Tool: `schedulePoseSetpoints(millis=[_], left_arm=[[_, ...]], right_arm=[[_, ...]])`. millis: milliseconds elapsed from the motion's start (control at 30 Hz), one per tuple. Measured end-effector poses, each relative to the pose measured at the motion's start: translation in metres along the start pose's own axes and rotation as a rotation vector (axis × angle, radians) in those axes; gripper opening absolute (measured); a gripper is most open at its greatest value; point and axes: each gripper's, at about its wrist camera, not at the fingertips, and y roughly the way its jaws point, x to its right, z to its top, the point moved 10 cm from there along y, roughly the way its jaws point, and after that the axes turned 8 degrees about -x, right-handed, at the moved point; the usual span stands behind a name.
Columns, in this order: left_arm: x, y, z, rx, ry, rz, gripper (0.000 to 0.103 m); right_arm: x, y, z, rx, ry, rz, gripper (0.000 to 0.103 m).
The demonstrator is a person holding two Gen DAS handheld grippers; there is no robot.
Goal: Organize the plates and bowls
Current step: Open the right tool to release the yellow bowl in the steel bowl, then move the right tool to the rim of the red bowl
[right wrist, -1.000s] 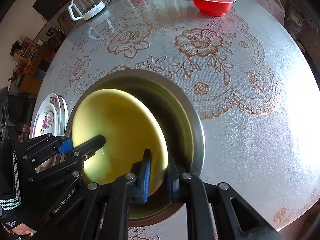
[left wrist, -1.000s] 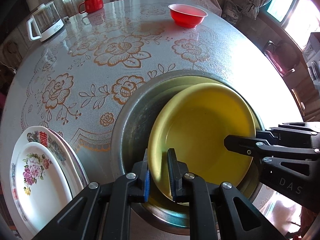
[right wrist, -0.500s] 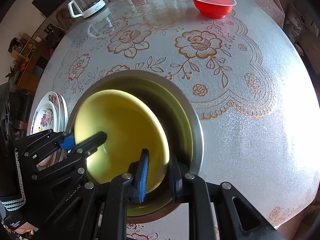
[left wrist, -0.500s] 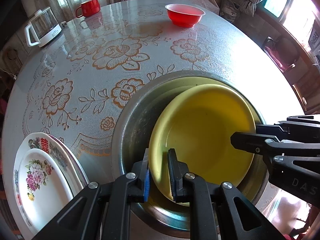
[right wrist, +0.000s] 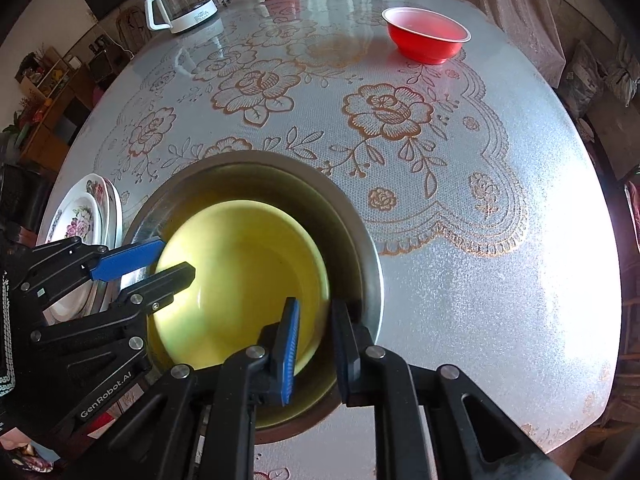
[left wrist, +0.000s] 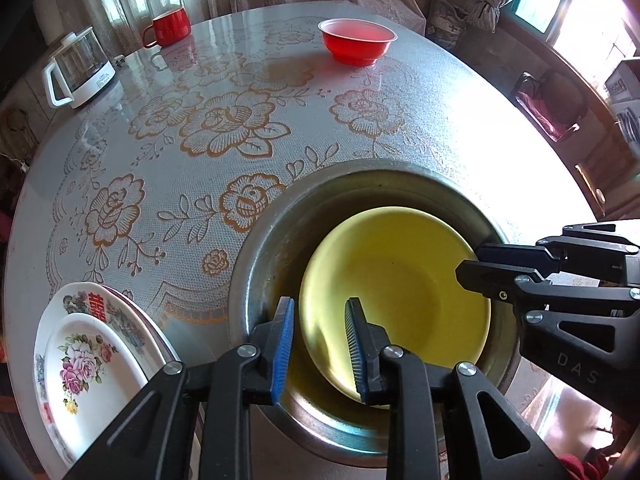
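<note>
- The yellow bowl (left wrist: 396,300) sat inside the big metal basin (left wrist: 256,264), near my edge of the table (left wrist: 460,120).
- My left claw (left wrist: 318,344) had its two fingers apart, one on each side of the yellow bowl's rim, squeezing nothing.
- My right claw (right wrist: 314,344) was the same, fingers apart around the rim on the other side.
- I thought a finger could catch the rim as I pulled away and tip the bowl, or bang the basin wall.
- The flower plates (left wrist: 84,356) lay stacked just beside the basin, so a wide swing left could knock them.
- The red bowl (left wrist: 357,42), red mug (left wrist: 170,28) and glass kettle (left wrist: 78,68) stood well apart, with nothing in the way to the red bowl.
</note>
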Motion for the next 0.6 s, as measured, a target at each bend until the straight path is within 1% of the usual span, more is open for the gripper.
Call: schedulePoseSetpoints(millis=[33, 67, 167, 267, 300, 333, 367, 400, 467, 567, 600], left_arm=[[-0.001, 0.002, 0.000, -0.002, 0.004, 0.013, 0.018], [-0.001, 0.004, -0.001, -0.005, 0.005, 0.014, 0.018], [-0.001, 0.004, -0.001, -0.010, -0.005, -0.009, 0.018], [-0.004, -0.006, 0.002, 0.009, -0.026, -0.044, 0.019], [-0.005, -0.010, 0.003, 0.016, -0.034, -0.056, 0.024], [-0.007, -0.014, 0.005, 0.025, -0.044, -0.064, 0.031], [-0.009, -0.017, 0.007, 0.032, -0.056, -0.069, 0.035], [-0.012, -0.021, 0.010, 0.040, -0.071, -0.076, 0.043], [-0.014, -0.028, 0.017, 0.057, -0.091, -0.097, 0.046], [-0.017, -0.036, 0.030, 0.084, -0.094, -0.090, 0.052], [-0.017, -0.040, 0.035, 0.094, -0.092, -0.086, 0.055]], right_arm=[[0.000, 0.000, 0.000, -0.001, 0.001, 0.003, 0.015], [0.000, 0.000, 0.000, -0.001, 0.001, 0.004, 0.015], [0.000, 0.000, 0.000, 0.003, 0.001, 0.014, 0.015], [0.000, -0.006, 0.000, 0.022, 0.009, 0.044, 0.015], [0.001, -0.010, 0.000, 0.032, 0.015, 0.055, 0.015], [0.003, -0.014, 0.000, 0.042, 0.023, 0.061, 0.016], [0.005, -0.018, 0.001, 0.053, 0.028, 0.065, 0.017], [0.007, -0.023, 0.002, 0.067, 0.033, 0.067, 0.017], [0.013, -0.032, 0.005, 0.093, 0.046, 0.072, 0.017], [0.024, -0.043, 0.012, 0.134, 0.068, 0.071, 0.019], [0.028, -0.046, 0.014, 0.147, 0.076, 0.066, 0.021]])
